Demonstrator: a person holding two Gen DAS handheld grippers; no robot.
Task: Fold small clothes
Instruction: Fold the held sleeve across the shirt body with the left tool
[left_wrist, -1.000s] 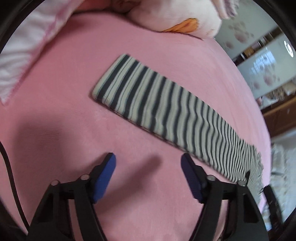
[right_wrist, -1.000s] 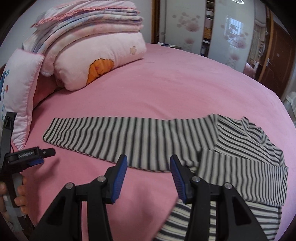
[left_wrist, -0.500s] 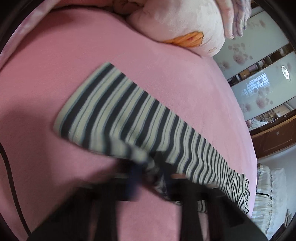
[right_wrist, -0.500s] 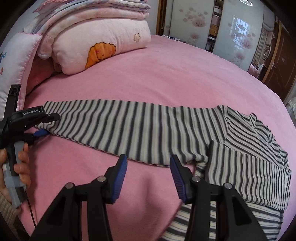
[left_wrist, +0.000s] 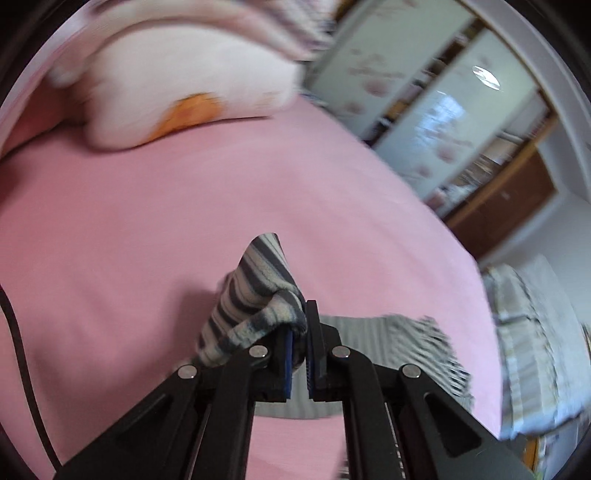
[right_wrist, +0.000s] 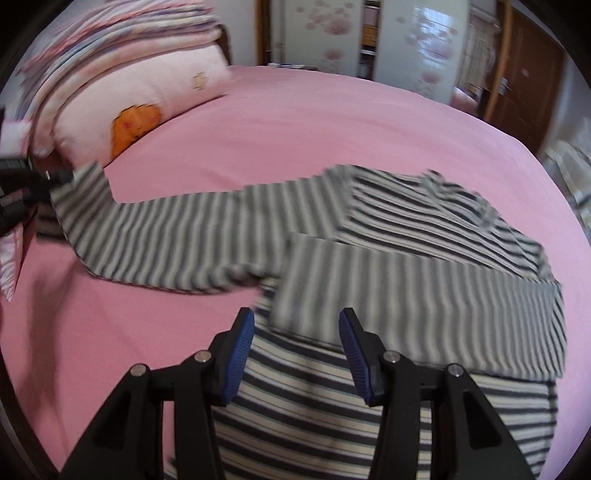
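From my left wrist, my left gripper (left_wrist: 298, 347) is clenched on the cuff of the grey-and-white striped knit top (left_wrist: 255, 291), raised above the pink bedsheet (left_wrist: 147, 206).

From my right wrist, my right gripper (right_wrist: 295, 354) hangs released over the top's body, spread on that sheet.

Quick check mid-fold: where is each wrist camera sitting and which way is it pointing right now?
Left wrist: rides the left gripper, low over the pink bed, facing the pillow; its fingers pinch the striped sleeve cuff.
Right wrist: rides the right gripper, open above the striped shirt, looking across the bed; the left gripper shows at the left edge.
Shared: shirt, bed, pillow.
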